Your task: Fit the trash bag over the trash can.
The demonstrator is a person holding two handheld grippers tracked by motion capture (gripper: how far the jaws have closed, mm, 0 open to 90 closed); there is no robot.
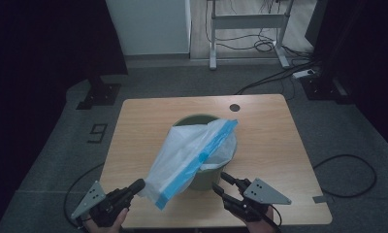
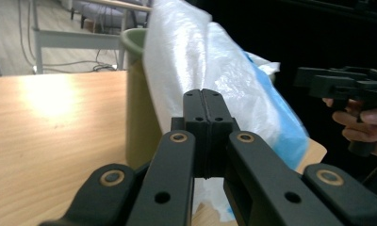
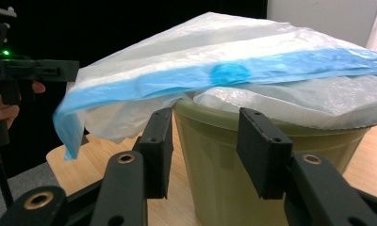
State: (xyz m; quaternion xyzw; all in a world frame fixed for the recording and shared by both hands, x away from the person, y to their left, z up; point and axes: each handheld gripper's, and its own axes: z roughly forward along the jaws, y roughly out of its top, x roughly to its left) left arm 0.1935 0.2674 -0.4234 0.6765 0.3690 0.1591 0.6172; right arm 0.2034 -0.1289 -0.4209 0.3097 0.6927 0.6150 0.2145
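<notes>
While the left claw (image 1: 136, 186) pinches the limp, slippery bin liner (image 1: 189, 155) near the bench's front edge, the right claw (image 1: 220, 184) gapes empty; grab its blue hem.

The table (image 1: 260, 145) is seen whole from high above its near edge, looking forward and down. Each gripper view is shot low and close along its own jaws toward the bin (image 2: 138, 117) and bag (image 3: 215, 70), which sit mid-frame in all three, just from opposite sides.
</notes>
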